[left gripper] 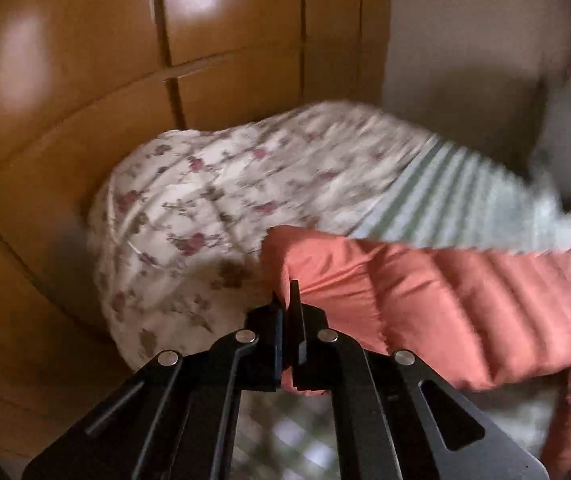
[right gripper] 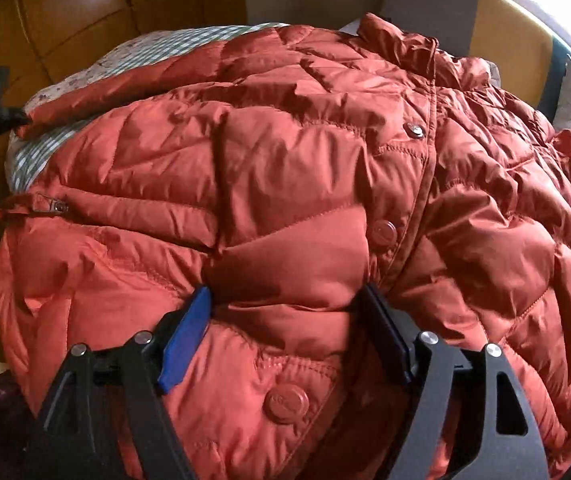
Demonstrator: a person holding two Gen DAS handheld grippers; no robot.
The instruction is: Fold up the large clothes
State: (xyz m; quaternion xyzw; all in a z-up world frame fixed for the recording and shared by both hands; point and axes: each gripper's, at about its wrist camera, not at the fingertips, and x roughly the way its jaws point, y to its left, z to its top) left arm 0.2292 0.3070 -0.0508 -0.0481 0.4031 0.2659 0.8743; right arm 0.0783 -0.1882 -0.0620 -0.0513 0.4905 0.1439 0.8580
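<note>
Pinching a sleeve end of the puffy orange jacket [right gripper: 285, 168] spread over the bed, the left gripper [left gripper: 288, 300] could slip off slick fabric; the right gripper [right gripper: 285, 312] sits spread wide on its front.

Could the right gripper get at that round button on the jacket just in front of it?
Probably yes. The right gripper is open, its fingers pressed into the orange jacket, and the round button lies uncovered between them, nothing over it. The gripper would likely need to draw back slightly.
</note>
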